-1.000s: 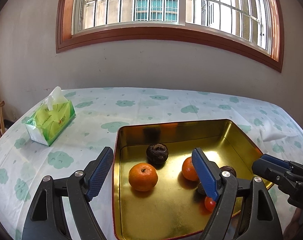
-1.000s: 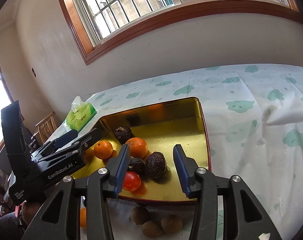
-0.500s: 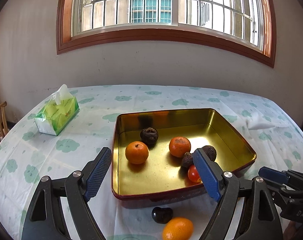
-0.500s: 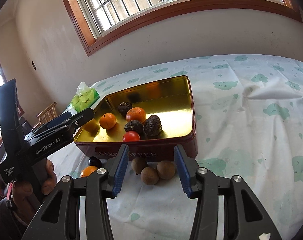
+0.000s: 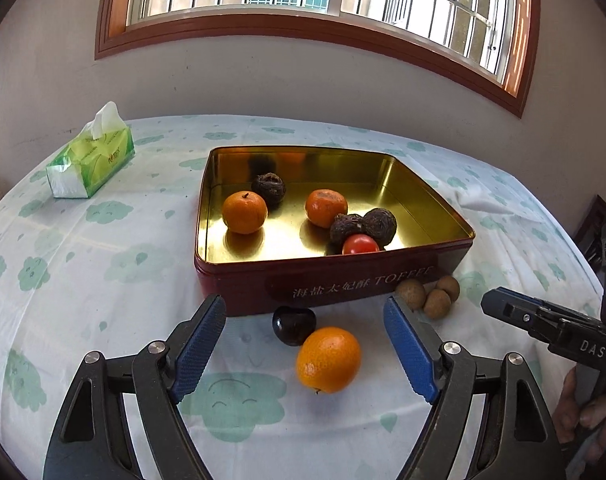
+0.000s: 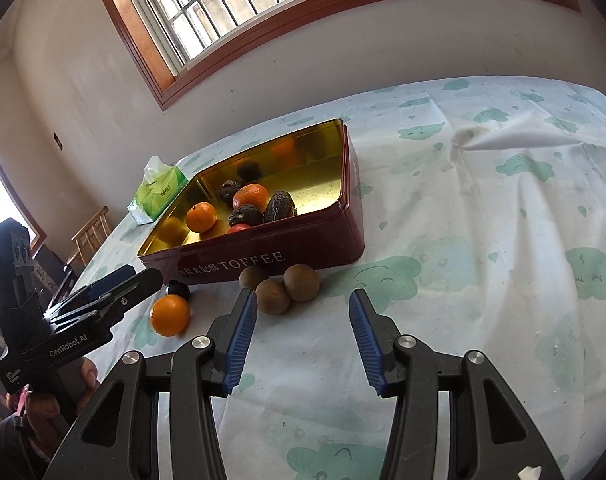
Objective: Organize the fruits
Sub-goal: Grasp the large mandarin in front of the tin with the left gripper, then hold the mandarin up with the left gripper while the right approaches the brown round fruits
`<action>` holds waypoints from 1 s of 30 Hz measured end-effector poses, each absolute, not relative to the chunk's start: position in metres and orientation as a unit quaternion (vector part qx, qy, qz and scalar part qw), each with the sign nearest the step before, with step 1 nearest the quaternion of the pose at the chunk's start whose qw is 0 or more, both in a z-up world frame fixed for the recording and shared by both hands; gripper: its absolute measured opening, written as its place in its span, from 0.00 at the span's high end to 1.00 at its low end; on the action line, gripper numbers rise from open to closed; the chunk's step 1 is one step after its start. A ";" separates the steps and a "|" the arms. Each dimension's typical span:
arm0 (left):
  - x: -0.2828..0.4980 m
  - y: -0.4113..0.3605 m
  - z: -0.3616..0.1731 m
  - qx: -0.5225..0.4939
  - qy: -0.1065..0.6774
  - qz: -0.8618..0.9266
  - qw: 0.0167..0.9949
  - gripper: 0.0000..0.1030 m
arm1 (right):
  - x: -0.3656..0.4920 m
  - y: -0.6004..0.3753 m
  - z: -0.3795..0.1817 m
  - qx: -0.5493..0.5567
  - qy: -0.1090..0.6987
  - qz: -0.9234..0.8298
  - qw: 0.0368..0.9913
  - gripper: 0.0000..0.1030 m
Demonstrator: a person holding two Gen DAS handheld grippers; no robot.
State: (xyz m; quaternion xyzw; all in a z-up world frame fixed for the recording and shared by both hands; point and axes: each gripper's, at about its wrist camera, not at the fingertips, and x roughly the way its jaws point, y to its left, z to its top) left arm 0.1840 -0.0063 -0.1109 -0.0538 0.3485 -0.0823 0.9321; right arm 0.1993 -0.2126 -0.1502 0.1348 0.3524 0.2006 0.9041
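A dark red toffee tin (image 5: 343,276) with a gold inside holds two oranges (image 5: 245,213), three dark wrinkled fruits (image 5: 268,187) and a red tomato (image 5: 360,245). On the cloth in front of it lie an orange (image 5: 328,360), a dark cherry-like fruit (image 5: 294,325) and three brown longans (image 5: 437,303). My left gripper (image 5: 305,350) is open and empty, with the loose orange and dark fruit between its fingers' line. My right gripper (image 6: 303,338) is open and empty, just short of the longans (image 6: 273,296). The tin also shows in the right wrist view (image 6: 263,256).
A green tissue pack (image 5: 91,158) lies at the table's far left. The table (image 5: 83,264) has a white cloth with green cloud prints, wrinkled at the right (image 6: 515,140). A wooden chair (image 6: 89,234) stands beyond the left edge. A wall and window are behind.
Both grippers have pulled back from above the tin toward the near table edge. The loose orange, dark fruit and longans in front of the tin have come into view.
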 end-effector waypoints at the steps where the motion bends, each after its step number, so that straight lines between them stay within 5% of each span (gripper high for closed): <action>1: 0.185 -0.008 -0.113 -0.052 0.357 -0.087 0.929 0.30 | 0.202 -0.213 -0.153 0.138 0.361 0.200 0.900 0.55; 10: 0.198 -0.022 -0.132 -0.031 0.419 -0.096 0.902 0.37 | 0.211 -0.222 -0.165 0.177 0.383 0.209 0.882 0.55; 16: 0.197 -0.031 -0.135 0.004 0.425 -0.079 0.902 0.60 | 0.211 -0.223 -0.166 0.181 0.385 0.209 0.881 0.55; 30: 0.180 -0.031 -0.124 0.023 0.375 -0.036 0.926 0.60 | 0.213 -0.216 -0.165 0.158 0.389 0.202 0.885 0.52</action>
